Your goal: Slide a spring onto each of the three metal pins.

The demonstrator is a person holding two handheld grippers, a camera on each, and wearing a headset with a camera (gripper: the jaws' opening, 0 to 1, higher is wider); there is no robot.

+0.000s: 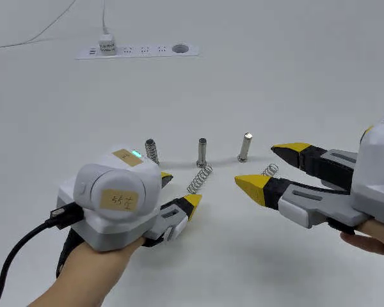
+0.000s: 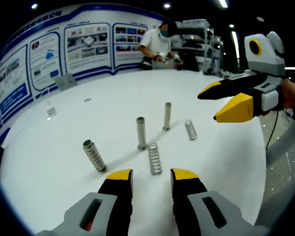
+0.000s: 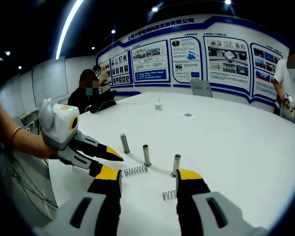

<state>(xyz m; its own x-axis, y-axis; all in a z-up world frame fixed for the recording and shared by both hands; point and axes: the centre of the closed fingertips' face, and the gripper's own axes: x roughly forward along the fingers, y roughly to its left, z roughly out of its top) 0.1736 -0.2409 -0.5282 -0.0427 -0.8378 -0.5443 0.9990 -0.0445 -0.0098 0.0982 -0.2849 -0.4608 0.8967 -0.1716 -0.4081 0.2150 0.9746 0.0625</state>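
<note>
The left tongs (image 1: 178, 189) stand open and empty, a little left of the middle pin (image 1: 202, 152) and nearer to me. Further left, the left pin (image 1: 150, 142) already wears a fitted spring (image 1: 153, 153). A loose spring (image 1: 200, 179) lies on the tabletop (image 1: 294, 77) just in front of the middle pin. Right of it stands the bare right pin (image 1: 245, 147), then a second spring (image 1: 269, 170) between the open, empty right tongs (image 1: 256, 164). These coils look light and squashy, and likely to roll. I'd pinch one gently across its side, leaving one end clear.

In the head view, one jaw of the left tongs (image 1: 181, 188) is largely hidden by their own housing (image 1: 115, 198). The small spring (image 3: 168, 195) between the right tongs (image 3: 148, 175) is partly covered by one jaw.
</note>
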